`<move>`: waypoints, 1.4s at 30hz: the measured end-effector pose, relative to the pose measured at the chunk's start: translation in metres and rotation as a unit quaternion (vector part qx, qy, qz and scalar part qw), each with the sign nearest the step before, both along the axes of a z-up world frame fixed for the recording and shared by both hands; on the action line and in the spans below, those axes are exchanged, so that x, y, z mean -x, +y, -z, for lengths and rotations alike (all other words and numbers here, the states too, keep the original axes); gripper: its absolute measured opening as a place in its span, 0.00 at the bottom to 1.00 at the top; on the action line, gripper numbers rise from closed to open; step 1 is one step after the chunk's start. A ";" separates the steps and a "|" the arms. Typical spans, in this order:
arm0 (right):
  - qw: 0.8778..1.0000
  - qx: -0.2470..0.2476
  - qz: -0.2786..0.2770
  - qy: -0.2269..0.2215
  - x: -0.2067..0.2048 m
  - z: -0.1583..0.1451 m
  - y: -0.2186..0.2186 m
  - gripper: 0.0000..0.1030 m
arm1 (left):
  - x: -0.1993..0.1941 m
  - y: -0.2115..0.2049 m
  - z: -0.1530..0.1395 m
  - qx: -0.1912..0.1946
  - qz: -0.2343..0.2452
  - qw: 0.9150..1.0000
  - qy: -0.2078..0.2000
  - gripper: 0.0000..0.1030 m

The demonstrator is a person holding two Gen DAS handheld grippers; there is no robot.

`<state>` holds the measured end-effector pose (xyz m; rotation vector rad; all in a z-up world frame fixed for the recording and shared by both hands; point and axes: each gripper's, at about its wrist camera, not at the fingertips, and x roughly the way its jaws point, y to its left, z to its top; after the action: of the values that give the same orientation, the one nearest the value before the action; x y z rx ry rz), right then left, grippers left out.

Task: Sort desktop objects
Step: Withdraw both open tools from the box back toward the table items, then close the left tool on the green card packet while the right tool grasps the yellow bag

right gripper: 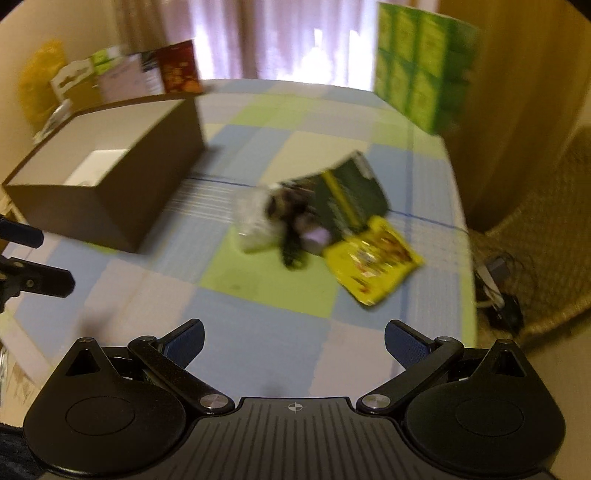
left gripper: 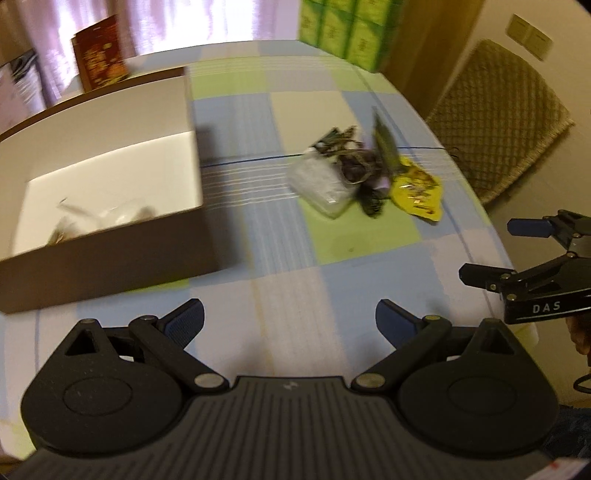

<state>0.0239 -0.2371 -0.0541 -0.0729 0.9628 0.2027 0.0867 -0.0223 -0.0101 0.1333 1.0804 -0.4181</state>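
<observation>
A small pile lies mid-table: a yellow packet, a clear plastic bag, a dark green packet and dark tangled items. A brown open box with a white inside stands to the left, holding a few pale items. My left gripper is open above the near table, empty. My right gripper is open and empty too, well short of the pile; it also shows at the right edge as the right gripper.
The checked tablecloth covers the table. Green cartons stand at the far right corner, a red-brown box at the far left. A woven chair sits past the right edge.
</observation>
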 end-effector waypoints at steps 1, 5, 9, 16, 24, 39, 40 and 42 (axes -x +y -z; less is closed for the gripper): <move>1.000 0.001 0.009 0.002 0.001 0.001 -0.006 0.98 | -0.002 -0.006 0.001 0.002 0.008 1.000 -0.001 0.95; 0.999 0.002 0.044 0.007 0.001 0.006 -0.030 0.98 | -0.009 -0.032 0.003 0.007 0.040 0.999 -0.005 0.94; 0.997 -0.005 0.079 0.017 -0.003 0.013 -0.053 0.98 | -0.020 -0.053 0.006 0.010 0.061 0.998 -0.005 0.92; 0.993 -0.020 0.115 0.032 -0.017 0.026 -0.078 0.98 | -0.045 -0.085 0.013 0.012 0.090 0.996 -0.007 0.87; 0.987 -0.027 0.152 0.047 -0.038 0.042 -0.106 0.98 | -0.089 -0.116 0.024 0.023 0.131 0.991 0.002 0.68; 0.974 -0.038 0.212 0.070 -0.063 0.054 -0.142 0.98 | -0.199 -0.175 0.055 0.067 0.172 0.981 0.058 0.28; 0.973 -0.039 0.214 0.072 -0.064 0.055 -0.142 0.98 | -0.204 -0.178 0.059 0.068 0.172 0.981 0.066 0.25; 0.972 -0.040 0.220 0.076 -0.065 0.057 -0.145 0.98 | -0.213 -0.183 0.065 0.070 0.175 0.979 0.082 0.17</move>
<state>0.0885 -0.3817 -0.1114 0.2336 1.0981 -0.1640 0.2998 -0.2054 -0.0752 0.1668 1.1895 -0.8315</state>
